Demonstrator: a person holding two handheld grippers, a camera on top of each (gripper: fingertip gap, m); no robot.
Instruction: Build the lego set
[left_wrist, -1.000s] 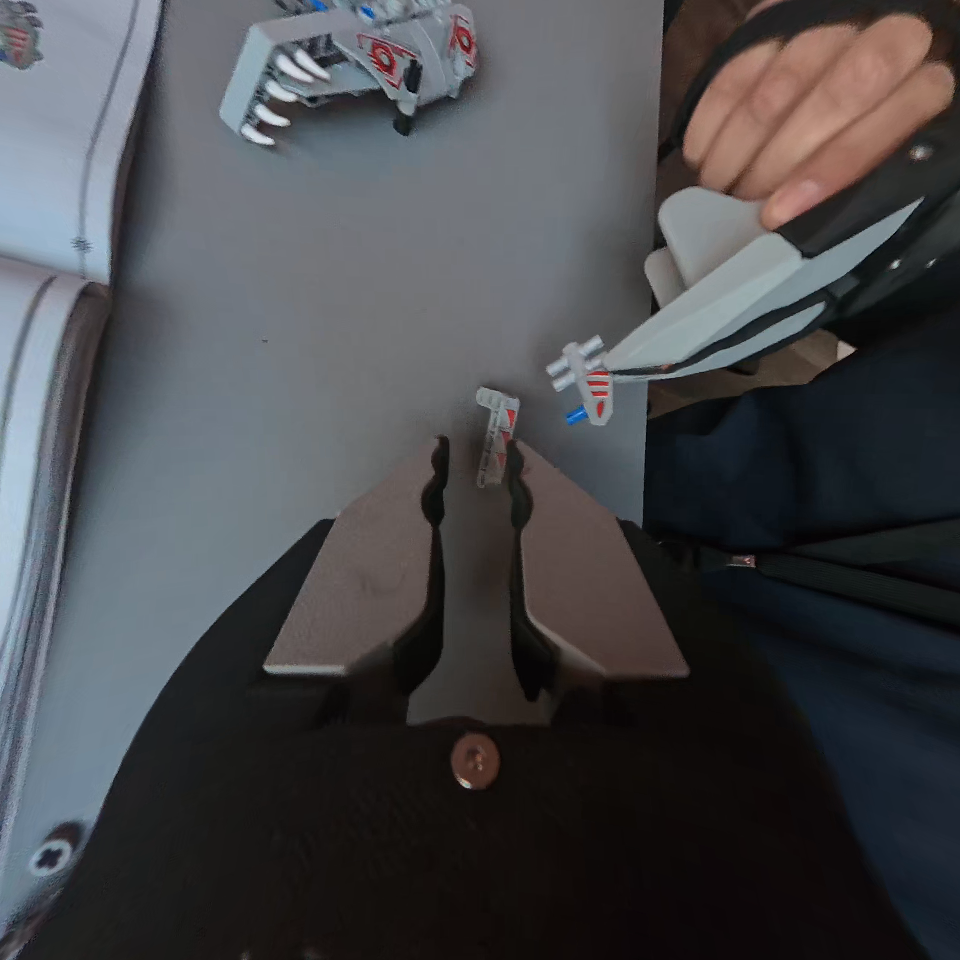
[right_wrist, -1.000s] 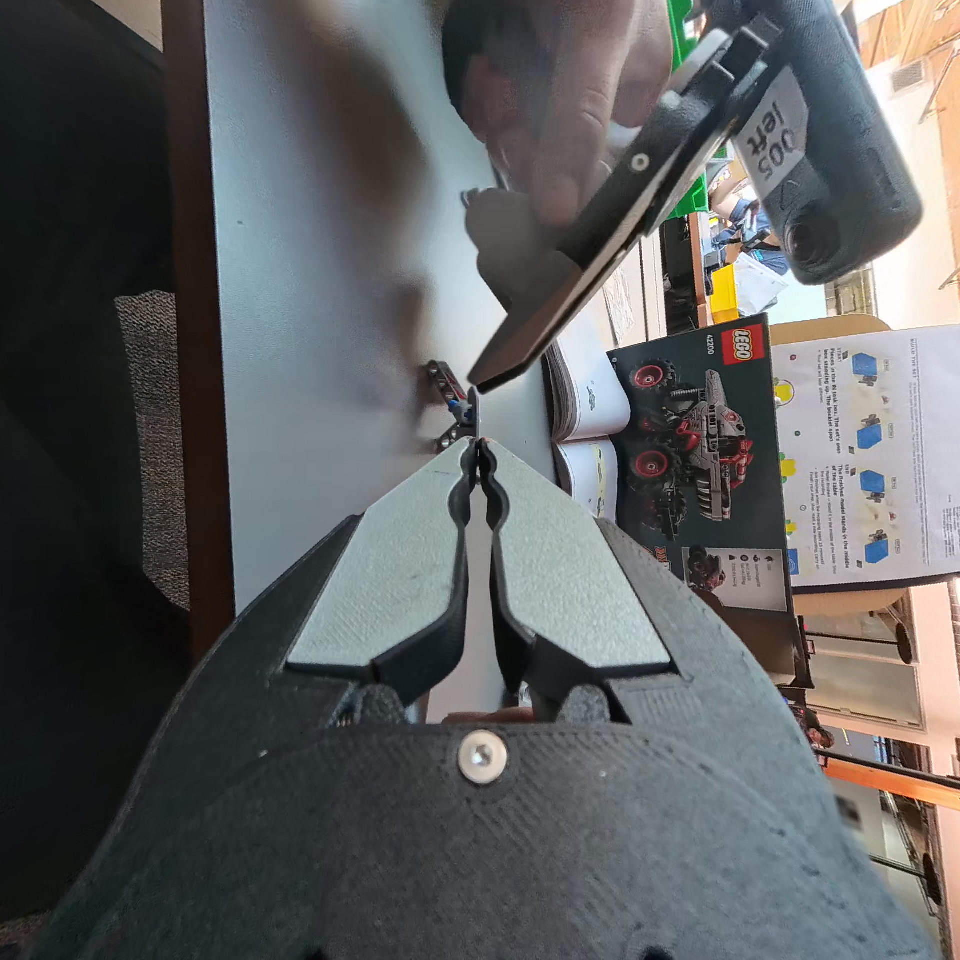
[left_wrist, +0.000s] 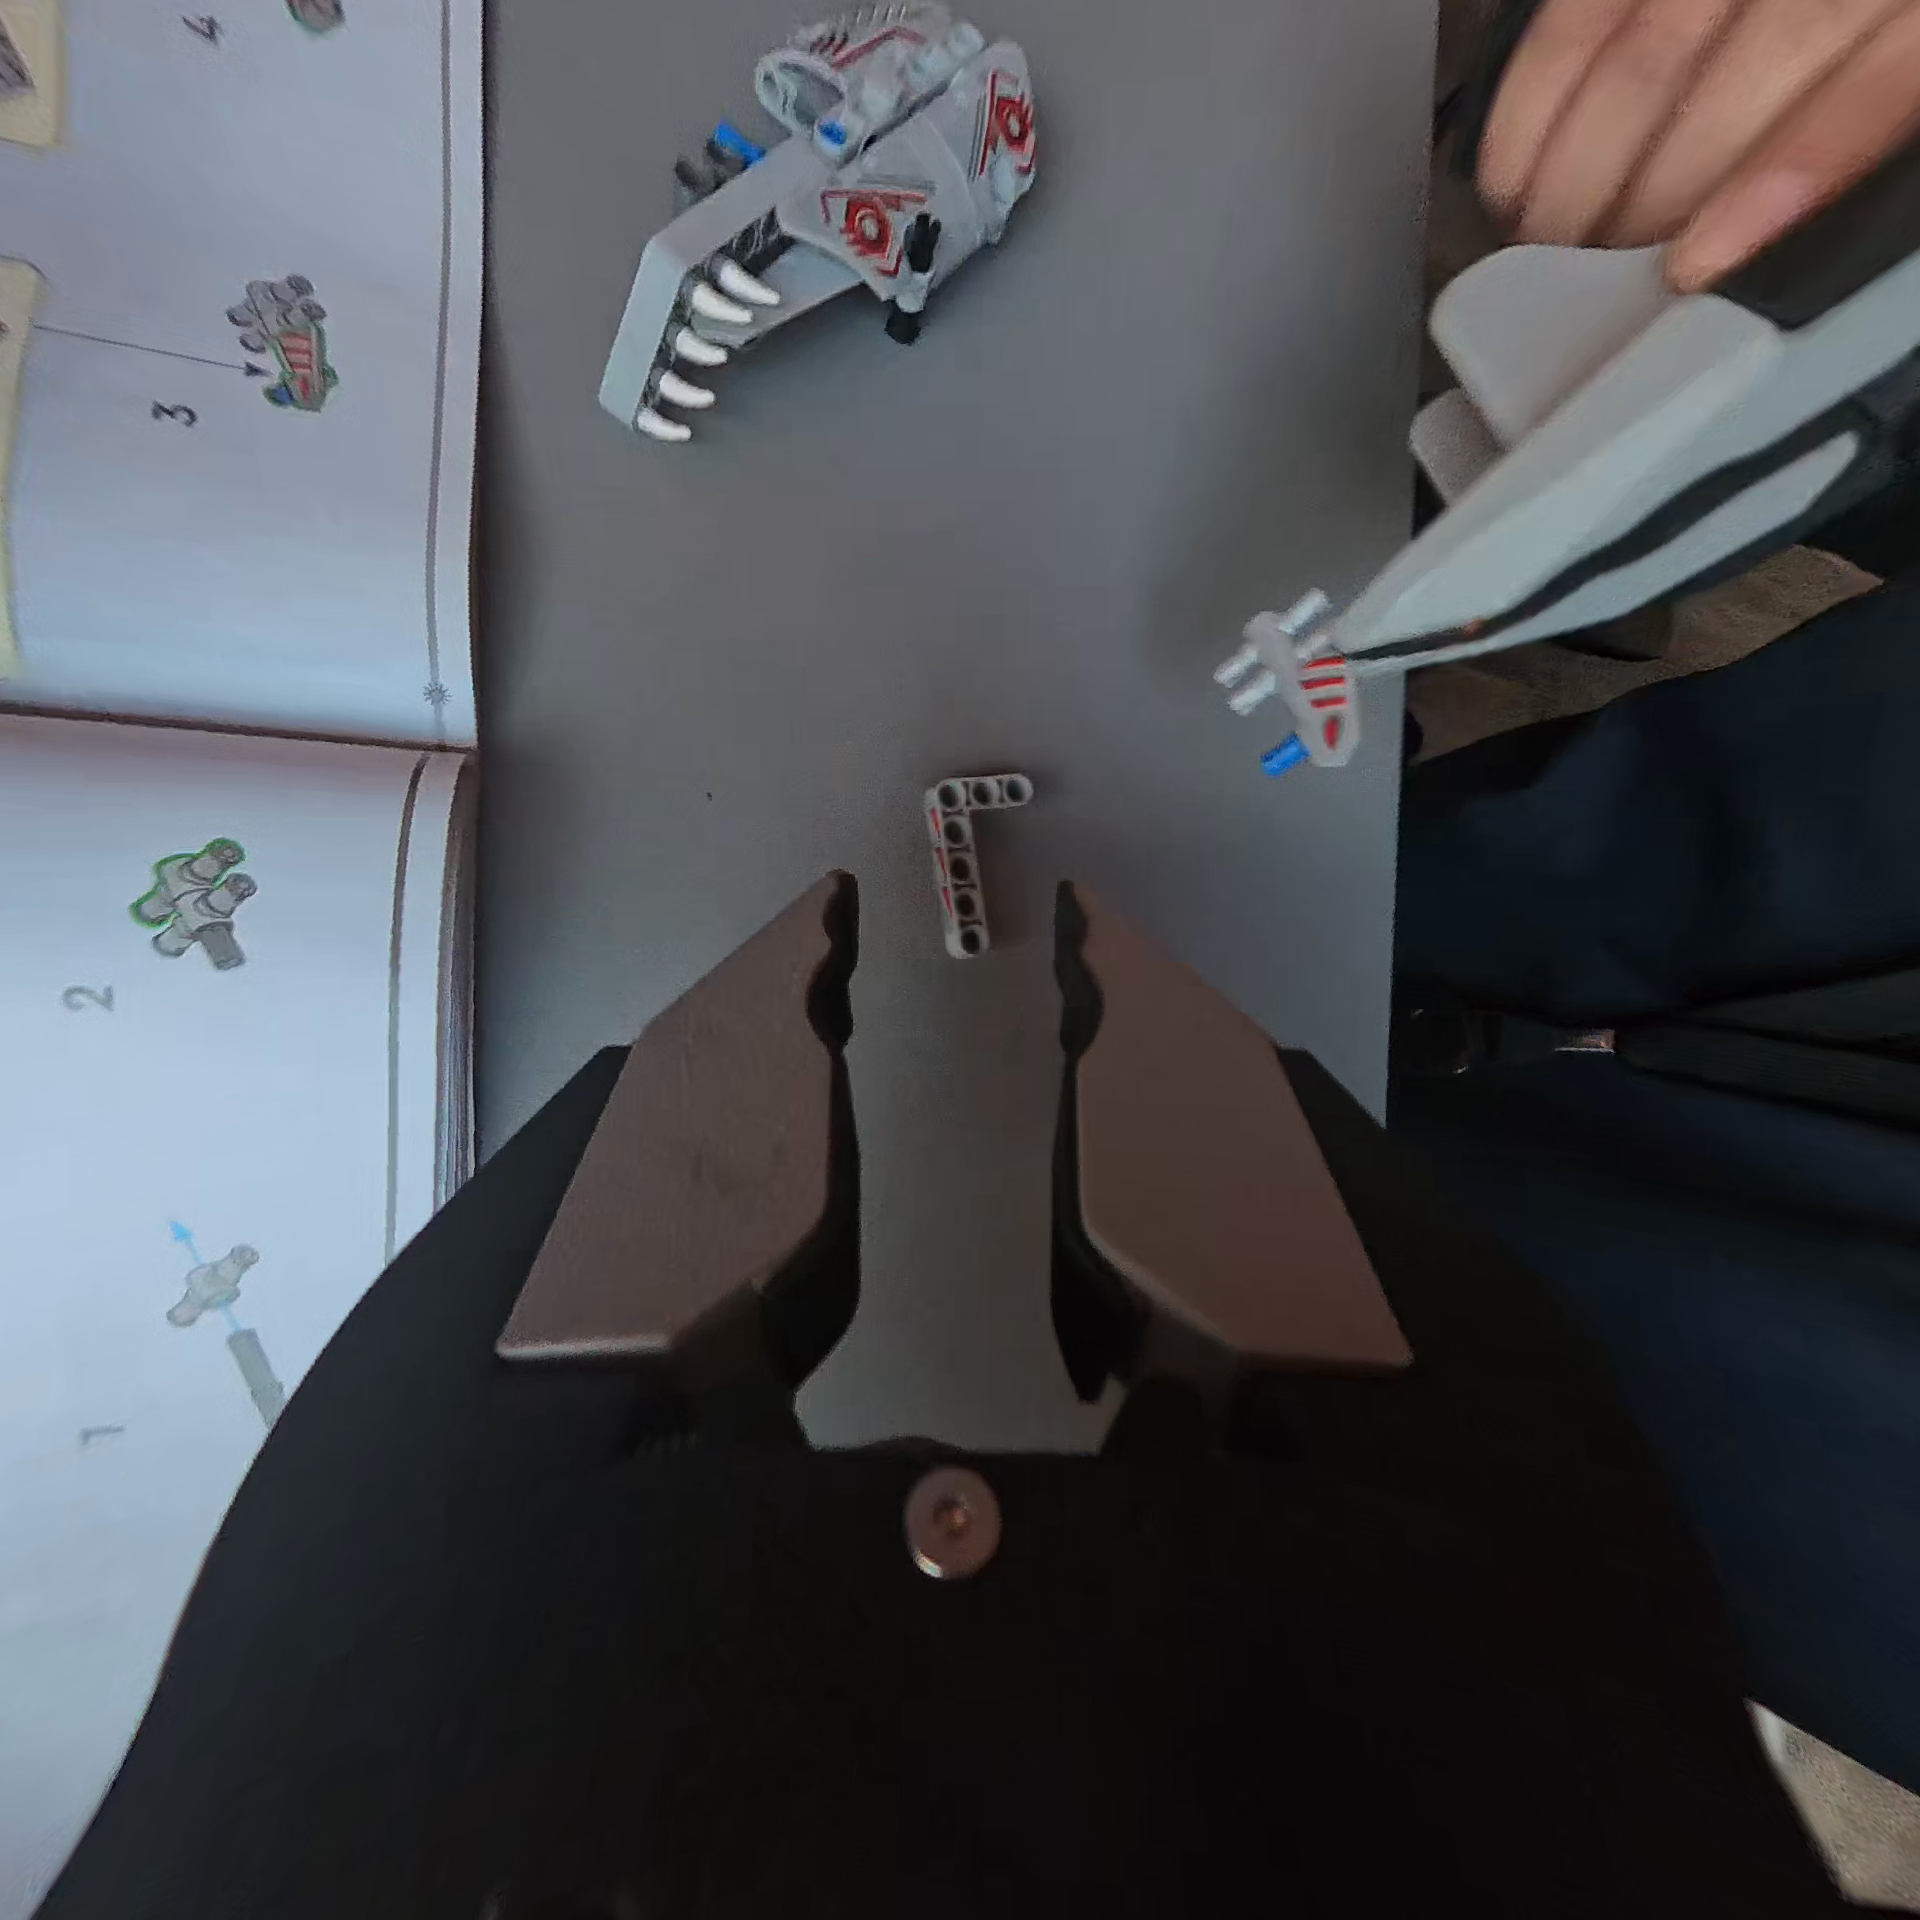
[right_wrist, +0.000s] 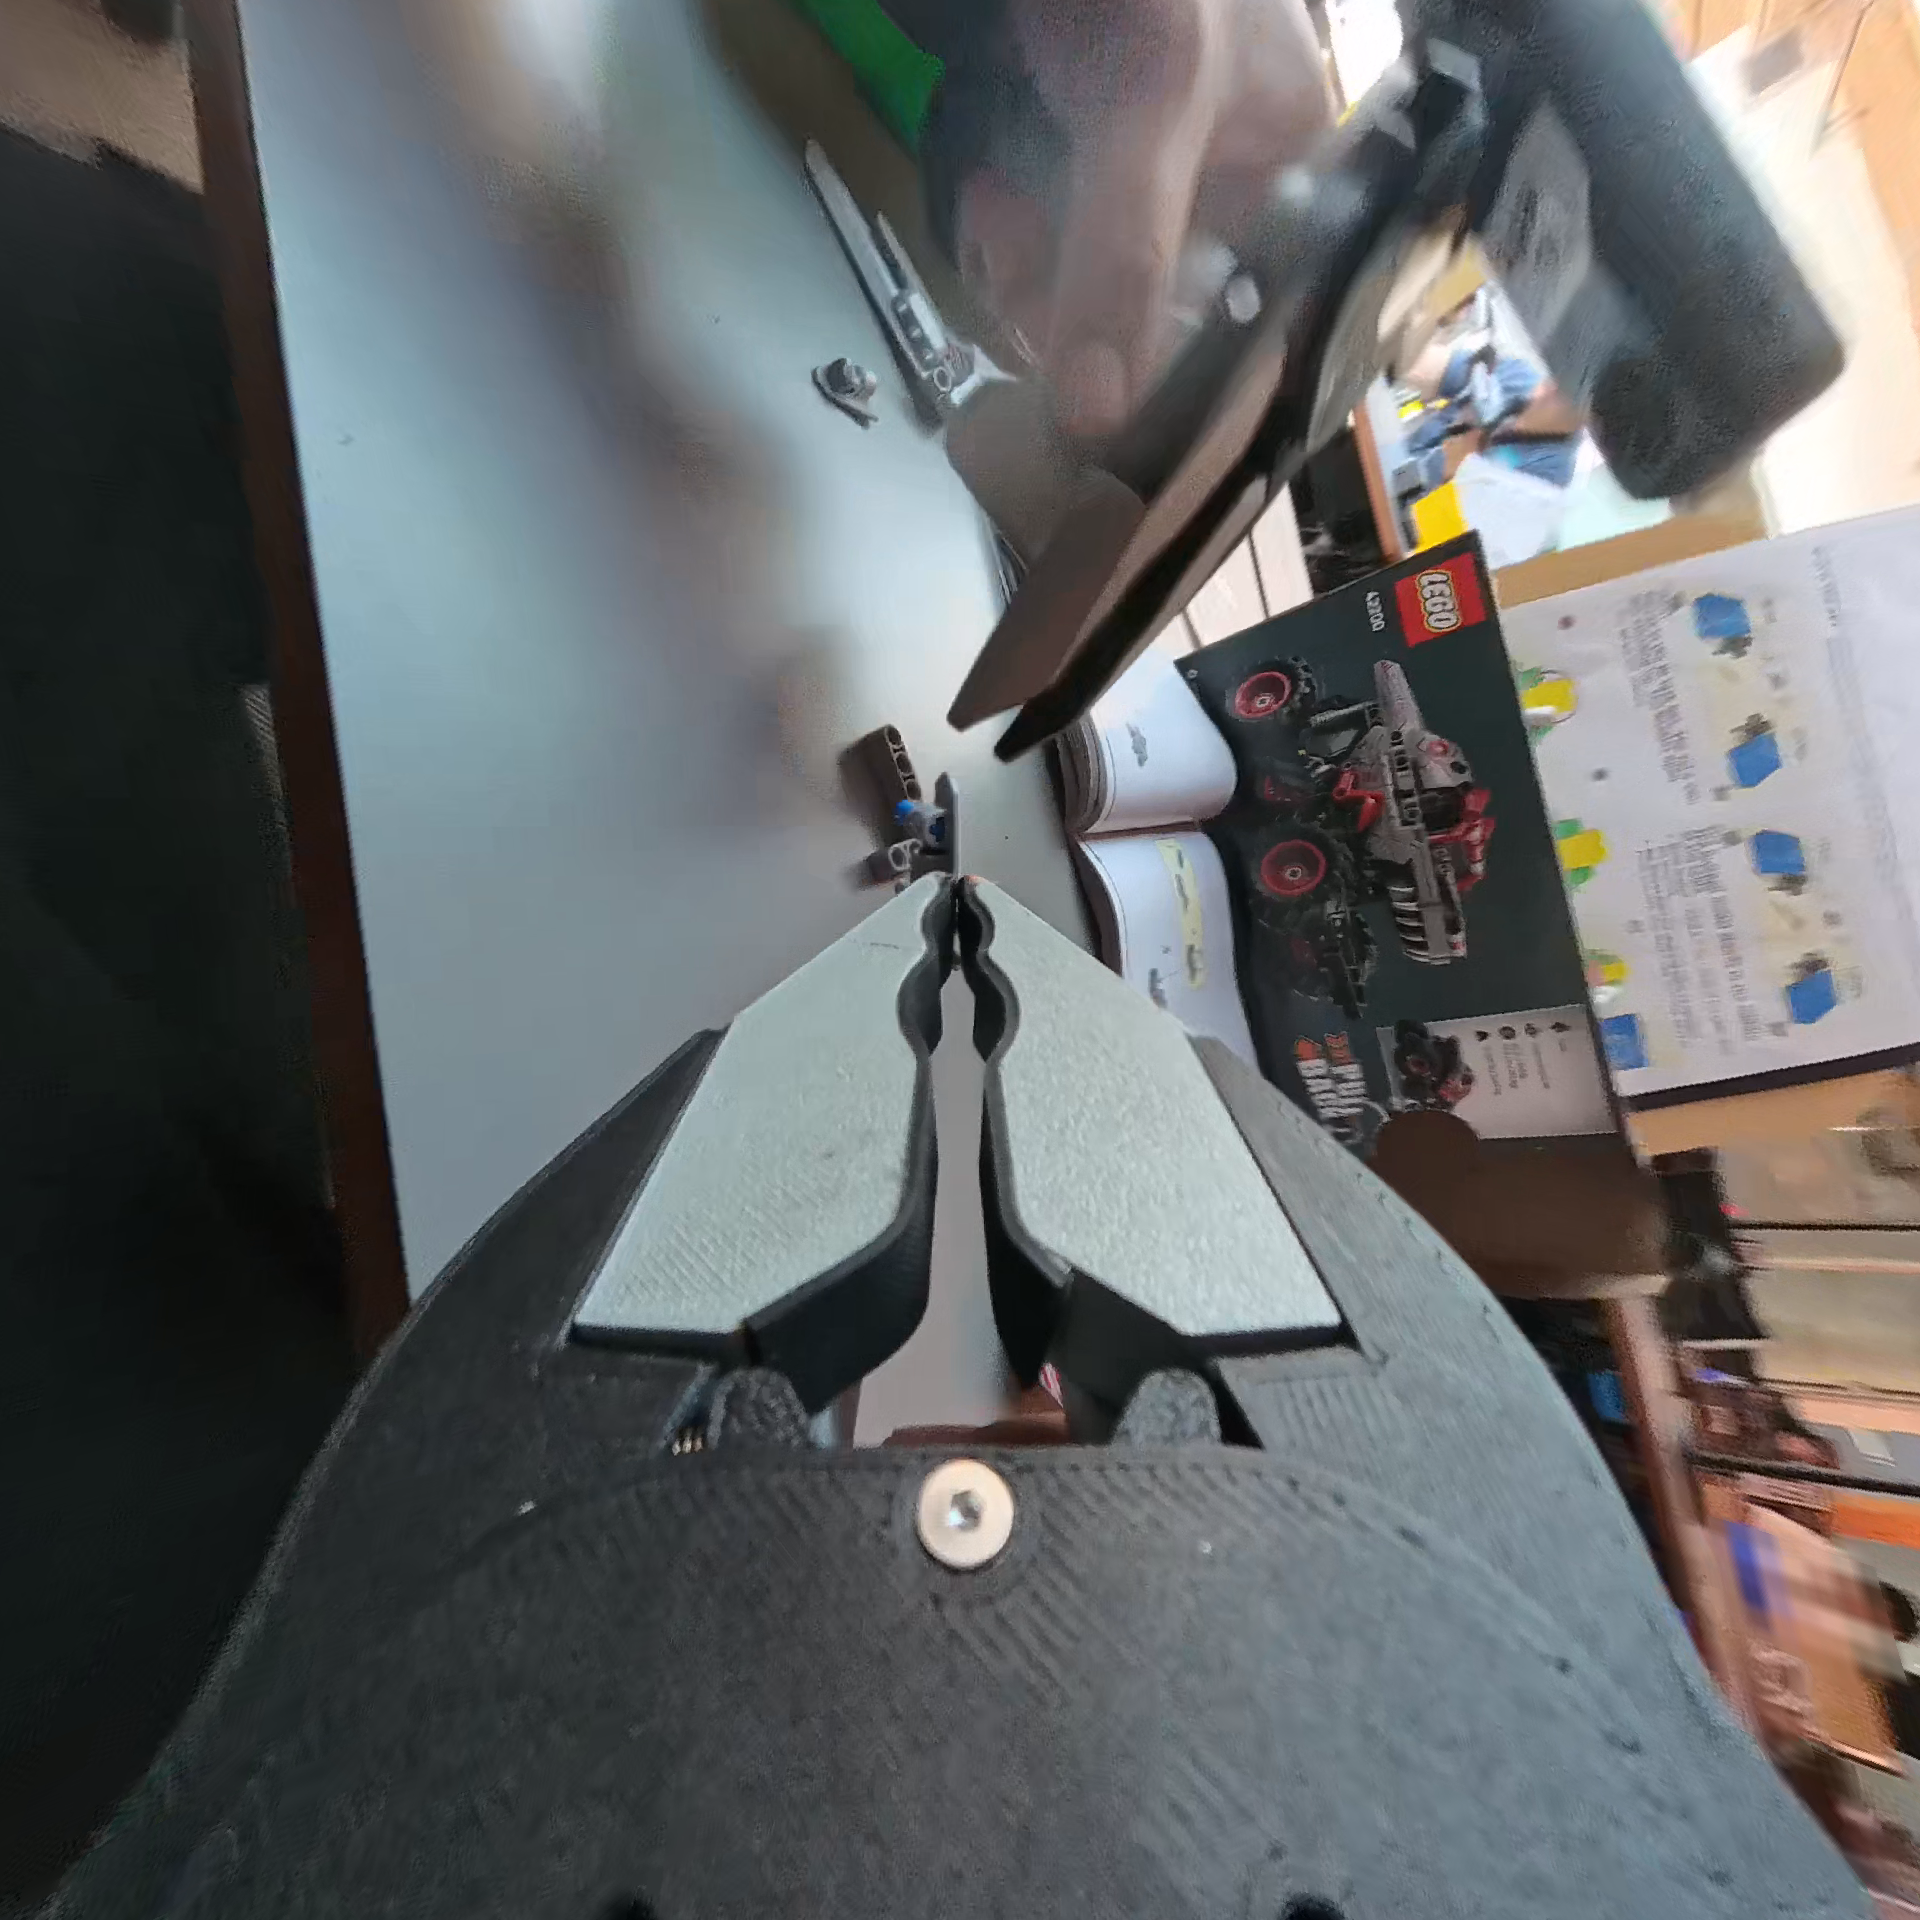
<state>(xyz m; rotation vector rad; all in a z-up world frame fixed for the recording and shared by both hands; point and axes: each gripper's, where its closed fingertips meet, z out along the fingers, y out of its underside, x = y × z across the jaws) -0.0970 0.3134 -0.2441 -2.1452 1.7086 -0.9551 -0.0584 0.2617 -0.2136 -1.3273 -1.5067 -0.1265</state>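
Observation:
A grey L-shaped beam (left_wrist: 961, 862) with red marks lies flat on the grey table (left_wrist: 935, 540). My left gripper (left_wrist: 956, 909) is open, with the beam's lower end between its fingertips and touching neither. My right gripper (left_wrist: 1351, 649) is shut on a small grey piece with red stripes and a blue pin (left_wrist: 1299, 691), held above the table's right edge. In the right wrist view the right gripper (right_wrist: 956, 888) pinches that piece (right_wrist: 925, 831). The L-beam (right_wrist: 894, 753) and the open left gripper (right_wrist: 982, 722) are just beyond it. A grey toothed head assembly (left_wrist: 831, 218) lies farther off.
An open instruction booklet (left_wrist: 208, 520) covers the table's left side. The table's right edge (left_wrist: 1397, 935) borders a person's dark clothing. A set box (right_wrist: 1403, 831) stands behind the booklet (right_wrist: 1153, 790). A small loose part (right_wrist: 847, 390) and a long grey part (right_wrist: 904, 301) lie farther along the table. The tips of one gripper are about 8 cm away from the tips of the other.
My left gripper has opened wider and drawn back. The L-beam that stood between its fingertips now lies flat on the table. The right gripper still holds its piece.

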